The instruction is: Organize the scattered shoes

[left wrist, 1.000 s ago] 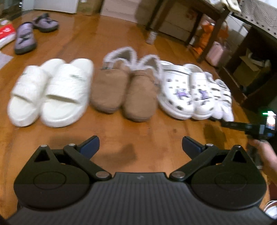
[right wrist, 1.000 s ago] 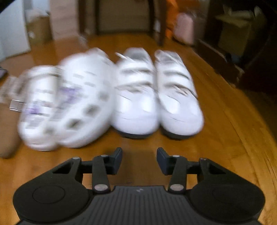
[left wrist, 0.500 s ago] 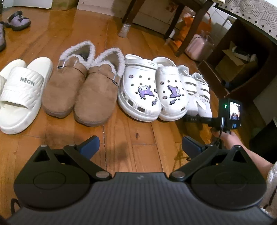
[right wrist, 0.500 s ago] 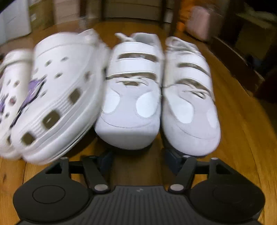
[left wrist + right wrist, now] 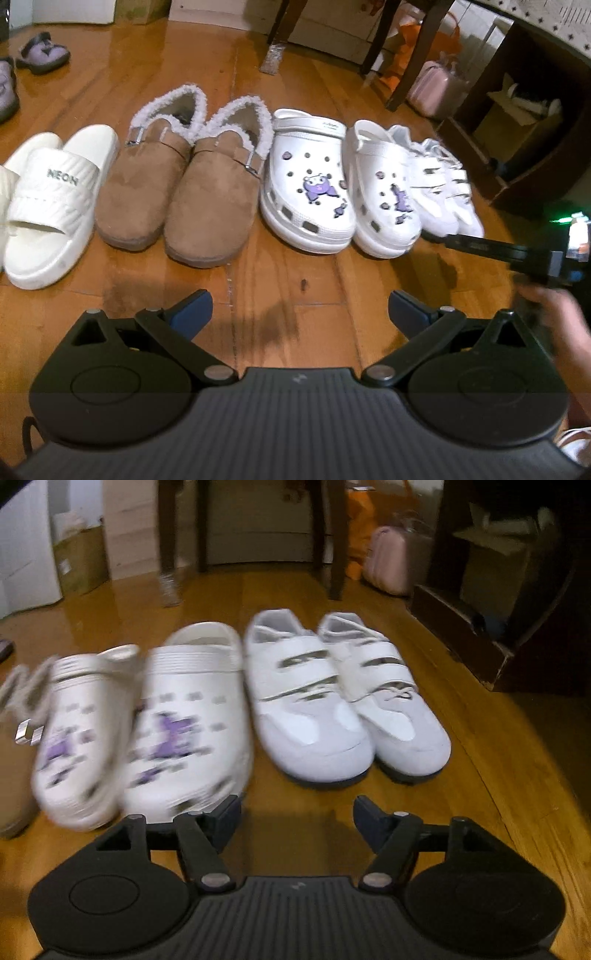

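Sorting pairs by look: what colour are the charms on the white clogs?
Purple, clearest in the left wrist view on the white clogs.

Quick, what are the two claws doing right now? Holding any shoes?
Left claw: open, holding nothing, above bare floor in front of the shoe row.
Right claw: jaws opening, nothing between them; the white strap sneakers sit just ahead, untouched.

My left gripper [image 5: 299,310] is angled down toward the floor with its jaws spread wide and nothing between the blue pads [image 5: 192,308]. My right gripper [image 5: 297,814] tilts down at much the same slant; its jaws are opening, and the gap between the fingers holds nothing. From the left wrist view I see my right hand [image 5: 554,314] at the far right edge, blurred, wrapped around the handle of its gripper.
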Motion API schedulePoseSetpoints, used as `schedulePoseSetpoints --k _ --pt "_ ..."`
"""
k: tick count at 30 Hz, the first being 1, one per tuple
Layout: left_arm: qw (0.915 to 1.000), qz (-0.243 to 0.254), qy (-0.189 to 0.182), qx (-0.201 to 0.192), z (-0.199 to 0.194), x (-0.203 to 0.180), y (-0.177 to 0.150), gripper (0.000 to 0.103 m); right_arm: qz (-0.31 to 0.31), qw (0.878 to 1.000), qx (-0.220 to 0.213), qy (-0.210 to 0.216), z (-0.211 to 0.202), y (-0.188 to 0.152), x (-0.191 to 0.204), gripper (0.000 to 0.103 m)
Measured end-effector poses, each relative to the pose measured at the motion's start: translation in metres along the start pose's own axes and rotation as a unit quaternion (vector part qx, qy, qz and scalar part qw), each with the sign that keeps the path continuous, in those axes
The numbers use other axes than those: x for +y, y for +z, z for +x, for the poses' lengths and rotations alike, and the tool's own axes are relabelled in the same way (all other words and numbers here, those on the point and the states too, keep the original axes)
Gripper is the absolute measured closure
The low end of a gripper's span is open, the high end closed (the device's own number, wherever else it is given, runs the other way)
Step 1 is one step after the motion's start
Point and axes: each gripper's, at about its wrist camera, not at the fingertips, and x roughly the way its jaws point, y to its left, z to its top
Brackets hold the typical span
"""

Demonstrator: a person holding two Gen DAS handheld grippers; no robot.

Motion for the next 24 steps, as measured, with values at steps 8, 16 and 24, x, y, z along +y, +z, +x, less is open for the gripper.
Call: schedulePoseSetpoints --k 8,16,24 --pt "0.9996 0.001 0.029 0.006 -0.018 0.012 -0.015 0.000 -0.063 0.998 0.007 0.008 -0.107 -0.016 0.085 0.013" --pt "0.9998 -0.003 0.019 0.000 -0.035 0.018 -0.023 0.000 -0.097 0.995 0.016 0.026 -0.143 -0.040 0.132 0.011" --pt "1.0000 -0.008 0.005 0.000 -0.044 0.014 -0.025 0.000 -0.079 0.996 0.031 0.031 -0.147 -0.057 0.135 0.011"
